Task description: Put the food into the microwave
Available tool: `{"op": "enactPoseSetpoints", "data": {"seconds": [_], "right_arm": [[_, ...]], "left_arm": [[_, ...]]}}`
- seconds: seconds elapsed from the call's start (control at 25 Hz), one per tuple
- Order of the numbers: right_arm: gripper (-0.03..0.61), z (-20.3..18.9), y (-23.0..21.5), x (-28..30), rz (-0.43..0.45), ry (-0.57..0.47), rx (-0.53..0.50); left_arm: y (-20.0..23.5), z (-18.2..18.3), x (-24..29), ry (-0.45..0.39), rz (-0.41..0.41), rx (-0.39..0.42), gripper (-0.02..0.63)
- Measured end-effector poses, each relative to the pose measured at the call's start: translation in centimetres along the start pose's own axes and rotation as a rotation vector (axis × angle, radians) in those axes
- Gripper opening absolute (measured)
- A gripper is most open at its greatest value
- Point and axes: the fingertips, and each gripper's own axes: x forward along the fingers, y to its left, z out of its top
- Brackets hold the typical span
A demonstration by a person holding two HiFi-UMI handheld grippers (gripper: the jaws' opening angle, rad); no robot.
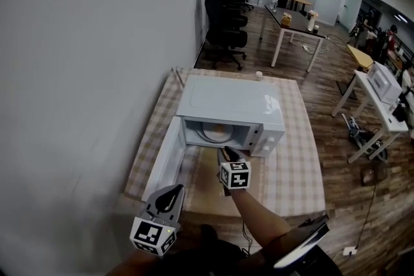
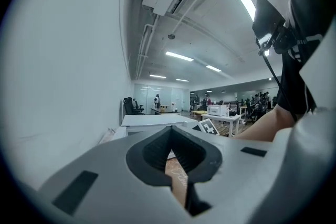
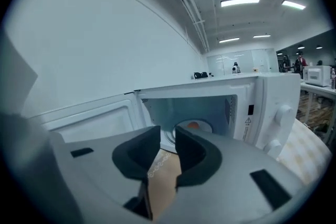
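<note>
Your right gripper has its jaws a narrow gap apart, with nothing between them; through the gap you see only the brown mat lying under it. It hangs just in front of the microwave, pointing into the open cavity and tipped a little downward. Straight ahead of its tips, inside the cavity, the food lies as an orange patch on a white plate, towards the back. The microwave door is swung fully open to the left of this gripper. To its right are the front panel and its two round knobs.

Your left gripper has its jaw tips pressed together and holds nothing. It is nearer to you than the right one, and to that gripper's left, close to the outer edge of the open door. From its own view, the right gripper's marker cube sits just ahead and to the right.

Under the microwave and the mat, a chequered cloth covers the table. A plain white wall runs along the left of both grippers. Far beyond the microwave stand black office chairs and other desks.
</note>
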Motion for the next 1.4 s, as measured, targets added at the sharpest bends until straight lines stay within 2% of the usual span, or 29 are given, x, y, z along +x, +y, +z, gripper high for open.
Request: {"op": "enactPoseSetpoints", "data": {"seconds": [0.08, 0.2, 0.4, 0.48, 0.6, 1.04, 1.4], "right_arm": [[0.061, 0.3, 1.4, -1.5, 0.024, -0.003, 0.002], [0.035, 0.6, 2.5, -3.4, 0.054, -0.021, -0.004], [0.034, 2.1, 4.1, -8.2, 0.059, -0.068, 0.030], [0.034, 3.1, 4.9, -9.7, 0.080, -0.077, 0.013], [0.031, 4.0, 5.6, -12.2, 0.075, -0.087, -0.028], [0.012, 5.2, 8.4, -21.7, 0.047, -0.184, -0.007], [0.009, 6.2, 7.4, -26.7, 0.042, -0.257, -0.020]], "left_arm": [[0.0, 0.2, -1.3, -0.006, 0.018, 0.006, 0.008], [0.2, 0.2, -2.2, -0.032, 0.031, 0.002, 0.008], [-0.3, 1.6, -5.0, -0.080, 0.026, -0.009, 0.008], [-0.7, 2.1, -5.7, -0.093, 0.026, -0.016, 0.008], [-1.9, 2.0, -6.5, -0.089, 0.000, -0.009, 0.008], [-4.7, 1.5, -9.2, -0.099, -0.083, -0.017, 0.008], [-4.5, 1.9, -8.1, -0.103, -0.055, 0.002, 0.008]]}}
